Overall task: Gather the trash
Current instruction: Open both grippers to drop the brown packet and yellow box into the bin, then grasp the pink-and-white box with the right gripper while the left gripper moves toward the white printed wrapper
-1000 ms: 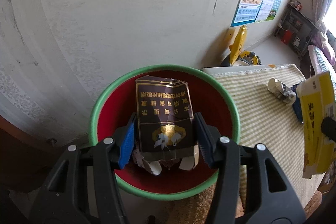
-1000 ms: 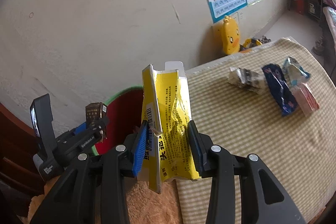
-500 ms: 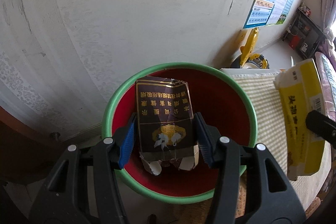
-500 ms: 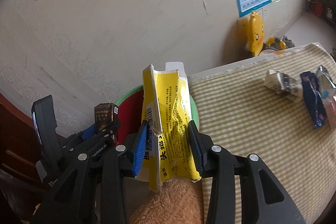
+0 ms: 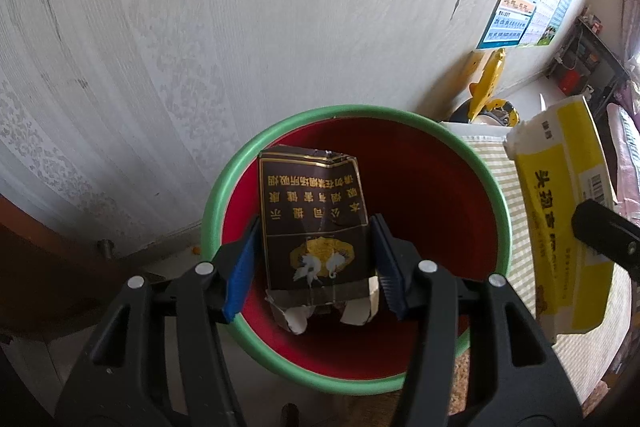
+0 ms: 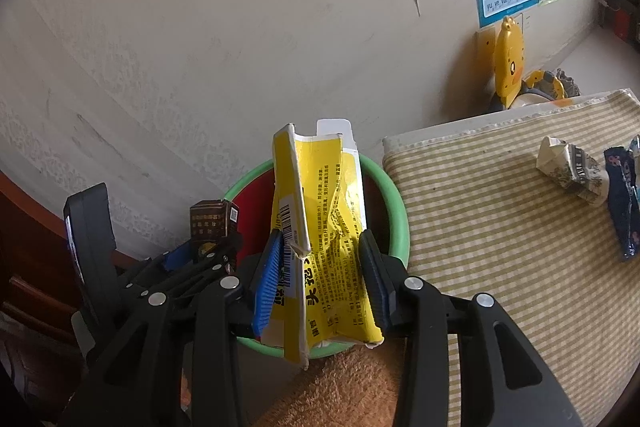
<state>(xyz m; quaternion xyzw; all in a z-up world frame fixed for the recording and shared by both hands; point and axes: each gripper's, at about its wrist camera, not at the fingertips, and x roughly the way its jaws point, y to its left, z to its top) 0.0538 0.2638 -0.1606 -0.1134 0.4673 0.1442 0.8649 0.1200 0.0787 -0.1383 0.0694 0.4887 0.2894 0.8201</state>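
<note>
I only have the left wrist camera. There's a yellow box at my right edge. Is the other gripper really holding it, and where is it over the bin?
Observer: Yes. The right gripper is shut on the yellow box, pads on both sides, box upright and crumpled.
Operator: Is it above the bin?
Observer: In the right wrist view the box lines up over the bin, near its table-side rim.
Operator: Any trash left on the table?
Observer: Yes, a crumpled white wrapper and a dark blue packet lie on the striped cloth.
</note>
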